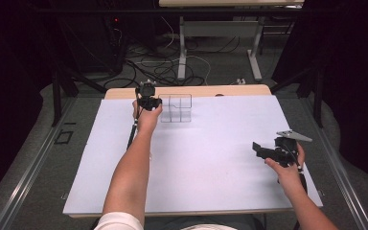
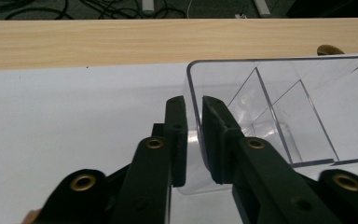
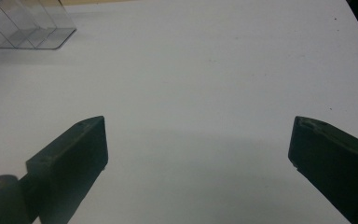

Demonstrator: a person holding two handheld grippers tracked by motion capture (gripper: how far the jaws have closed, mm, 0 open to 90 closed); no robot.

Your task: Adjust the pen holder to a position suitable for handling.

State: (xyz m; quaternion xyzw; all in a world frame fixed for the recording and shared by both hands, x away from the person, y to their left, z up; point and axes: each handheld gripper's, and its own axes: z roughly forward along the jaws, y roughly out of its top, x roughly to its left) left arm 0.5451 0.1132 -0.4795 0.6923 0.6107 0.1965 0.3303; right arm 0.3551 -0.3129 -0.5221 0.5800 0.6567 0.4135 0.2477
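Clear divided box (image 2: 279,102) | left hand-held gripper (image 2: 194,135) pinches its wall (near corner) | right hand-held gripper (image 3: 198,154) wide, empty

A pale wooden bench (image 1: 239,90) carries a white sheet (image 1: 211,158) that covers nearly all of it (a strip of wood shows along the far edge). Beyond it lies grey floor (image 1: 220,62) strewn with black and white cables (image 1: 158,67). A second table's white legs (image 1: 182,52) stand there. Dark surroundings close in on both sides.
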